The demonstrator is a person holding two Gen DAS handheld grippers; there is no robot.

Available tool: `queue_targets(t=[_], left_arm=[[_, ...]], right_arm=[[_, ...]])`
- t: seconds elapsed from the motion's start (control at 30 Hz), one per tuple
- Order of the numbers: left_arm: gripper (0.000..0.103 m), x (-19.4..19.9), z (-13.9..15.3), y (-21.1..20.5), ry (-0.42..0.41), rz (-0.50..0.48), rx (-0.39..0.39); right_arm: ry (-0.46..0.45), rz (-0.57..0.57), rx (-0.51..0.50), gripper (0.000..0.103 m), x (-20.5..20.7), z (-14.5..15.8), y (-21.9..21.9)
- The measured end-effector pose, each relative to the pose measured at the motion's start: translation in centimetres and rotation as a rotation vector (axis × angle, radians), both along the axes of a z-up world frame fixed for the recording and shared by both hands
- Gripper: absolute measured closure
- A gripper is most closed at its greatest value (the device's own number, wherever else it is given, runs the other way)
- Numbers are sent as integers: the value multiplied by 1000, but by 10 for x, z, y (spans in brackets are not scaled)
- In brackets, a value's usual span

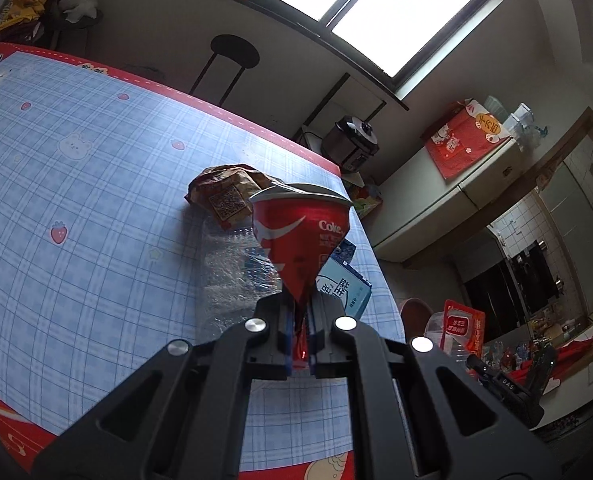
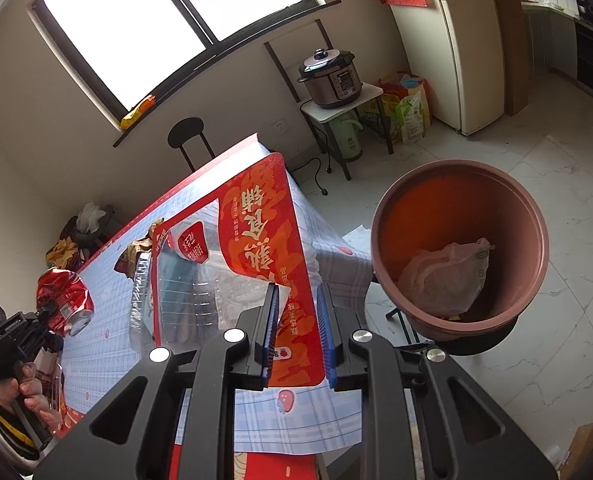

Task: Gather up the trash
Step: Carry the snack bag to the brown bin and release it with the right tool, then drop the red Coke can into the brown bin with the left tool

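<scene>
Left gripper (image 1: 305, 312), lower centre of its frame: clamped fully shut on the pinched end of a crushed red cola can (image 1: 302, 236), held clear above the checked tablecloth (image 1: 76, 184). Light, stiff, sharp-creased; best taken by the flattened fold. Right gripper (image 2: 296, 328): narrowly parted, apparently gripping a red-and-clear food package (image 2: 256, 248), thin, floppy, slippery; best taken at the edge. Brown bin (image 2: 458, 240) at right, already holding a white bag (image 2: 444, 276).

Glossy crushed metal can (image 1: 302, 232); shiny plastic packet (image 2: 256, 256).
</scene>
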State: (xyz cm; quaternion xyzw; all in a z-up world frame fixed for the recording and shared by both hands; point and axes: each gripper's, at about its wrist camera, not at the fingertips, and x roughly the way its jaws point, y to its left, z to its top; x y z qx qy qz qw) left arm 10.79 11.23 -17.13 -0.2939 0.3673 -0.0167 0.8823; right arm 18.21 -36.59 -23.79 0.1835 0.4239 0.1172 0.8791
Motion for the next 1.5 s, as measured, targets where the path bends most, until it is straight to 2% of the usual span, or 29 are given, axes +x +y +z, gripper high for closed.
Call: queue_targets(t=[0.3, 0.47, 0.6, 0.87, 0.9, 0.97, 1.0, 1.1, 1.23, 1.3, 1.5], left_arm=[[94, 23, 12, -78, -20, -136, 39], [94, 32, 12, -110, -30, -182, 43], [94, 33, 15, -128, -40, -203, 53], [94, 34, 21, -143, -45, -223, 74], [94, 35, 21, -144, -45, -227, 76], [94, 35, 22, -147, -46, -236, 80], [94, 35, 22, -149, -45, -242, 82], [94, 38, 23, -153, -47, -264, 87], [94, 45, 22, -166, -45, -318, 94], [94, 52, 20, -178, -40, -355, 98], [94, 87, 5, -239, -5, -500, 108]], right_arm=[[13, -146, -100, 83, 35, -6, -89], [77, -223, -189, 82, 66, -20, -129], [111, -242, -195, 82, 84, -31, -143], [101, -249, -208, 81, 99, -28, -145], [102, -256, -207, 79, 99, -28, -145], [109, -262, -187, 56, 100, -27, -146], [102, -270, -183, 39, 99, -25, -147], [78, -270, -177, 28, 93, -17, -146], [59, -261, -159, 8, 76, -5, -144], [54, -253, -167, 5, 67, 2, -141], [46, -253, -180, 5, 34, 14, -145]])
